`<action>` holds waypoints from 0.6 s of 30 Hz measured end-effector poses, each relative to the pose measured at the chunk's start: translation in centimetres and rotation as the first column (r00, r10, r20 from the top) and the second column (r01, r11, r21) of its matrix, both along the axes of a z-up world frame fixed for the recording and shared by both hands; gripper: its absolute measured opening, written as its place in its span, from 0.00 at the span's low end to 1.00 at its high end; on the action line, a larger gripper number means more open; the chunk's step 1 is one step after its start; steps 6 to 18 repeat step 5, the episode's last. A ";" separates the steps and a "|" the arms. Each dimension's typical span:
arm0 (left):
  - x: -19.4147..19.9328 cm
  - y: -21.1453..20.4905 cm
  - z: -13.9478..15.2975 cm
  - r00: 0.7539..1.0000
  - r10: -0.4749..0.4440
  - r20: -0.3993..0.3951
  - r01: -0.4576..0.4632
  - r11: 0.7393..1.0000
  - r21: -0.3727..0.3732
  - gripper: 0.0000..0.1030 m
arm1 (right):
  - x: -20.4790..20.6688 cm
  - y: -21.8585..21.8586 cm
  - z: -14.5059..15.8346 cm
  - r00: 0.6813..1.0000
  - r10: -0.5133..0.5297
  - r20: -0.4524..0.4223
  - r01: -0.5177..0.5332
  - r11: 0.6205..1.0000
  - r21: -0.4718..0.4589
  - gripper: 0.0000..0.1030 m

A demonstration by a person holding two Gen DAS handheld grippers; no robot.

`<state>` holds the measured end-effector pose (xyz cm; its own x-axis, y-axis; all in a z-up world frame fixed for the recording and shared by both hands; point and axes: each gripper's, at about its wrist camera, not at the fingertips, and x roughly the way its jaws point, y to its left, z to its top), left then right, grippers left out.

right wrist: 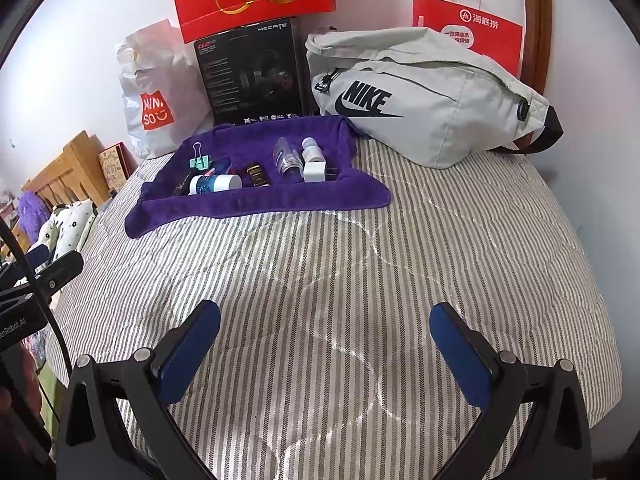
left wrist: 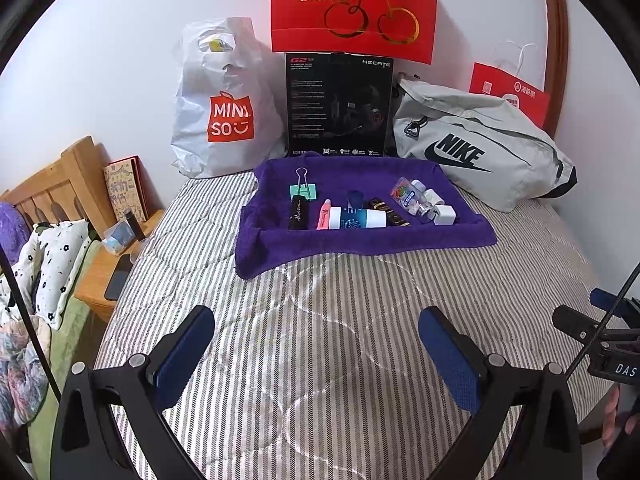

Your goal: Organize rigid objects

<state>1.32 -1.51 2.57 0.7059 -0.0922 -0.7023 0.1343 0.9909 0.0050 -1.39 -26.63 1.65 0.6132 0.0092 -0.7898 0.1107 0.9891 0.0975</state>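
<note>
A purple towel [left wrist: 360, 240] [right wrist: 256, 200] lies on the striped bed with several small rigid items on it: a green binder clip [left wrist: 302, 188] [right wrist: 199, 160], a black box [left wrist: 299, 213], a pink tube [left wrist: 324, 214], a teal-and-white cylinder [left wrist: 358, 218] [right wrist: 215, 183], a dark bottle [left wrist: 390, 210] [right wrist: 256, 175], a clear packet [left wrist: 404, 192] [right wrist: 285, 158] and a white charger [left wrist: 443, 214] [right wrist: 316, 171]. My left gripper [left wrist: 316, 344] is open and empty above the bedspread, well short of the towel. My right gripper [right wrist: 325, 340] is open and empty too.
Behind the towel stand a white Miniso bag [left wrist: 224, 100] [right wrist: 156, 96], a black Hecate box [left wrist: 338, 104] [right wrist: 252, 76], a grey Nike bag [left wrist: 480, 148] [right wrist: 424, 96] and red paper bags [left wrist: 352, 4] [right wrist: 472, 28]. A wooden nightstand [left wrist: 112, 264] and headboard are on the left.
</note>
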 end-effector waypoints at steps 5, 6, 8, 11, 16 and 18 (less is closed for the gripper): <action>0.1 0.0 -0.1 1.000 0.002 0.007 -0.001 1.000 -0.005 1.00 | 0.1 -0.1 -0.1 1.000 0.000 -0.005 0.000 1.000 0.000 1.00; 0.1 0.0 -0.1 1.000 0.002 0.007 -0.001 1.000 -0.005 1.00 | 0.1 -0.1 -0.1 1.000 0.000 -0.005 0.000 1.000 0.000 1.00; 0.1 0.0 -0.1 1.000 0.002 0.007 -0.001 1.000 -0.005 1.00 | 0.1 -0.1 -0.1 1.000 0.000 -0.005 0.000 1.000 0.000 1.00; 0.1 0.0 -0.1 1.000 0.002 0.007 -0.001 1.000 -0.005 1.00 | 0.1 -0.1 -0.1 1.000 0.000 -0.005 0.000 1.000 0.000 1.00; 0.1 0.0 -0.1 1.000 0.002 0.007 -0.001 1.000 -0.005 1.00 | 0.1 -0.1 -0.1 1.000 0.000 -0.005 0.000 1.000 0.000 1.00; 0.1 0.0 -0.1 1.000 0.002 0.007 -0.001 1.000 -0.005 1.00 | 0.1 -0.1 -0.1 1.000 0.000 -0.005 0.000 1.000 0.000 1.00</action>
